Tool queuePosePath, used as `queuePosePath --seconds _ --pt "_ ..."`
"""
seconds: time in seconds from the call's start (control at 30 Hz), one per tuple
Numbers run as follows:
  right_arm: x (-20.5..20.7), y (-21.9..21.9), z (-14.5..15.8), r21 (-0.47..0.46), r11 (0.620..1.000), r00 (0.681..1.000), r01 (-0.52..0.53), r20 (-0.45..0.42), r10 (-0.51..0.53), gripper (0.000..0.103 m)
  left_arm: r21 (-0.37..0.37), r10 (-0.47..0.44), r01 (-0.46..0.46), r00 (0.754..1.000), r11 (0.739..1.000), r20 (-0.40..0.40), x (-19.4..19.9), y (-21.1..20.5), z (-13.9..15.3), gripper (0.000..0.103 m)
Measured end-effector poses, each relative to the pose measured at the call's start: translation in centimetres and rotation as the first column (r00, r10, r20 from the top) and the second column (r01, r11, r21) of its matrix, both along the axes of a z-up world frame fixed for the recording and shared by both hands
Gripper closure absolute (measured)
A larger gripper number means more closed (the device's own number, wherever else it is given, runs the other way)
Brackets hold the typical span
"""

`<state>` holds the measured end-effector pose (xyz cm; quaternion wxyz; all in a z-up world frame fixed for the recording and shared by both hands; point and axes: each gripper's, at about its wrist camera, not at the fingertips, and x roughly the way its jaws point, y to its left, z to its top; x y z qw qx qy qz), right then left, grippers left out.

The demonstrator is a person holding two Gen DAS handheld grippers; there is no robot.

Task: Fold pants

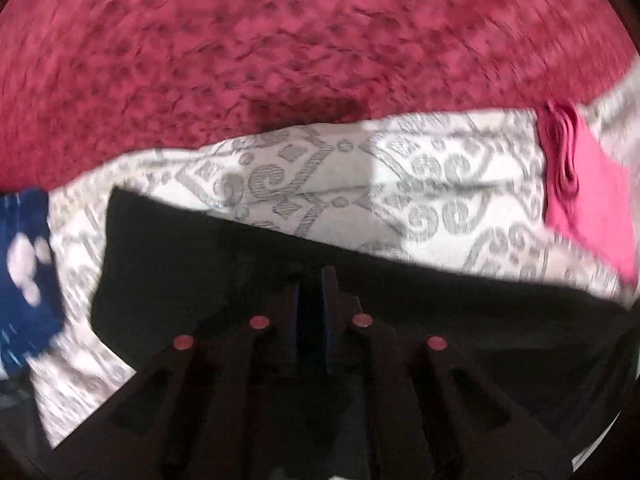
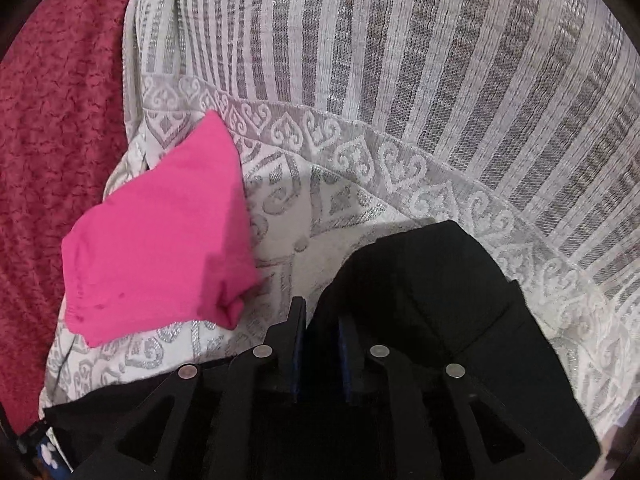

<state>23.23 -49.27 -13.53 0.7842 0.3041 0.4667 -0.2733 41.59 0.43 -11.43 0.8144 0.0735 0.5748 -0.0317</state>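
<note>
Black pants [image 1: 168, 264] lie on a white and grey patterned cloth [image 1: 320, 176]. My left gripper [image 1: 314, 280] sits low over the pants, its jaws nearly closed with black fabric between them. In the right wrist view the black pants [image 2: 432, 280] are bunched up in front of my right gripper [image 2: 320, 316], whose narrow-set jaws pinch the black fabric. The left wrist view is blurred by motion.
A folded pink garment [image 2: 160, 256] lies on the cloth left of the right gripper; it also shows at the right of the left wrist view [image 1: 588, 192]. A blue and white garment [image 1: 24, 272] lies at the left. A red textured blanket [image 1: 280, 40] surrounds the cloth.
</note>
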Motion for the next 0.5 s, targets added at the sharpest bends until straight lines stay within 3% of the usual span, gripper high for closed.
queuePosePath --seconds 0.13,0.23,0.27,0.3,0.37,0.4,0.43,0.5 --pt "-1.3 -0.6 1.3 0.011 0.996 0.996 -0.087 -0.016 0.087 0.085 0.036 -0.096 0.095 0.994 0.995 0.043 -1.9 -0.2 2.0 0.086" --pt "-4.1 -1.1 3.2 -0.003 0.989 0.989 -0.145 0.017 0.145 0.059 0.02 -0.126 0.125 0.989 0.992 0.079 -3.5 0.1 3.4 0.072" --pt "-5.2 -1.5 3.9 -0.018 0.988 0.987 -0.155 0.028 0.156 0.046 0.019 -0.135 0.134 0.986 0.991 0.096 -4.0 0.1 3.8 0.07" --pt "-6.2 -1.9 4.7 -0.05 0.986 0.987 -0.16 0.028 0.161 0.04 0.022 -0.143 0.141 0.983 0.99 0.114 -4.4 0.0 4.3 0.069" --pt "-8.6 -2.5 6.3 -0.152 0.978 0.989 -0.146 0.006 0.148 0.035 0.063 -0.147 0.138 0.973 0.988 0.176 -5.4 0.1 5.3 0.056" --pt "-10.3 -2.7 6.8 -0.193 0.971 0.99 -0.138 -0.004 0.14 0.03 0.084 -0.148 0.134 0.968 0.988 0.202 -5.1 0.0 5.8 0.044" --pt "-11.3 -2.8 6.8 -0.201 0.969 0.989 -0.143 -0.006 0.145 0.029 0.112 -0.161 0.136 0.953 0.984 0.256 -6.1 0.1 6.5 0.042" --pt "-13.5 -2.5 6.2 -0.178 0.964 0.981 -0.195 -0.024 0.194 0.029 0.13 -0.186 0.154 0.938 0.979 0.291 -7.6 0.3 7.2 0.042"
